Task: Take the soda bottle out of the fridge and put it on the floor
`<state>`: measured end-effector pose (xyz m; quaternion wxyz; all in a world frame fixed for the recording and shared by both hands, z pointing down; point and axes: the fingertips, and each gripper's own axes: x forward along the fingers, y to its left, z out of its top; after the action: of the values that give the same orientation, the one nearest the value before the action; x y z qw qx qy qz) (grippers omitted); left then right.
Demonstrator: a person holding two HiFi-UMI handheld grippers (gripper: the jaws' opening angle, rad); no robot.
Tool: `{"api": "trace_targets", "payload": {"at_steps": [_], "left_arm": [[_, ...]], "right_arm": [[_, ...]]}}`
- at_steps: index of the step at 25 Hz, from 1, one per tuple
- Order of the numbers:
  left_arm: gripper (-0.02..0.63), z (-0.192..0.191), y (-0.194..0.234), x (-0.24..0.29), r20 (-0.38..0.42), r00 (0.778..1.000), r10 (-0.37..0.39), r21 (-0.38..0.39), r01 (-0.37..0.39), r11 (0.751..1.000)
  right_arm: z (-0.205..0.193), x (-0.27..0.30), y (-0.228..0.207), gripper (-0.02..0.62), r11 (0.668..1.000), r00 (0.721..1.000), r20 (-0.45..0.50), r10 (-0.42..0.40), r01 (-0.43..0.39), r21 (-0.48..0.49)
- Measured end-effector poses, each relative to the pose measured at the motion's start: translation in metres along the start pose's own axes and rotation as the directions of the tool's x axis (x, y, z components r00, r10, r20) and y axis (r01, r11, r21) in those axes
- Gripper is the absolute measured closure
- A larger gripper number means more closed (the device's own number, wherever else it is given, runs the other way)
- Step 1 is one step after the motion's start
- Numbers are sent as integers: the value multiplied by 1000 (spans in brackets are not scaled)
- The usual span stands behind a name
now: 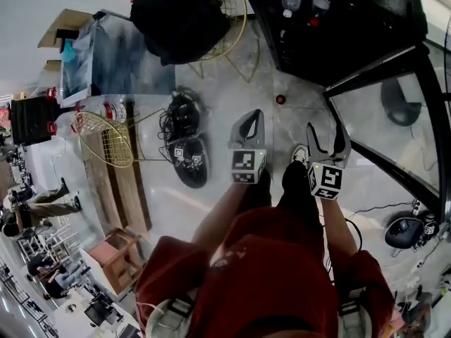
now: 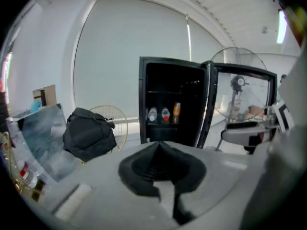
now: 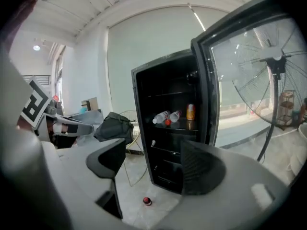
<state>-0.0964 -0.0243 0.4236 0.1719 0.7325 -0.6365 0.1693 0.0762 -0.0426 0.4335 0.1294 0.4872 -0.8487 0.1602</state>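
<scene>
the left gripper (image 1: 252,118), just left of centre in the head view, has its jaws pressed together on nothing. the right gripper (image 1: 326,129) beside it holds its jaws apart and empty over the pale floor (image 1: 218,97). further right, along the top of the frame, the fridge (image 1: 352,37) stands open, and the red-capped soda bottle (image 1: 318,5) lies on a shelf inside it beside a second bottle (image 1: 291,0).

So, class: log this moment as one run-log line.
fridge open | bottles inside | left gripper jaws shut, empty | right gripper jaws open, empty
</scene>
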Motion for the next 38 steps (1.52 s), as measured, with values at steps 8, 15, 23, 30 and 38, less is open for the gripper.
{"api": "trace_targets", "payload": {"at_steps": [8, 15, 23, 30, 38], "left_arm": [[606, 96, -24, -30, 103, 993, -52, 88, 43, 995], [606, 160, -19, -54, 210, 965, -160, 146, 131, 981], [606, 198, 1, -68, 227, 949, -218, 214, 170, 962], [606, 227, 4, -83, 316, 916, -246, 230, 177, 957], [606, 226, 6, -91, 334, 906, -261, 265, 175, 948]], "right_arm": [[99, -42, -2, 253, 999, 994, 105, -37, 39, -16], [170, -67, 8, 253, 986, 967, 210, -145, 158, -46], [214, -86, 17, 253, 963, 929, 266, -256, 268, -11], [234, -89, 29, 253, 965, 925, 286, -250, 262, -4], [228, -89, 35, 253, 957, 920, 286, -267, 289, -37]]}}
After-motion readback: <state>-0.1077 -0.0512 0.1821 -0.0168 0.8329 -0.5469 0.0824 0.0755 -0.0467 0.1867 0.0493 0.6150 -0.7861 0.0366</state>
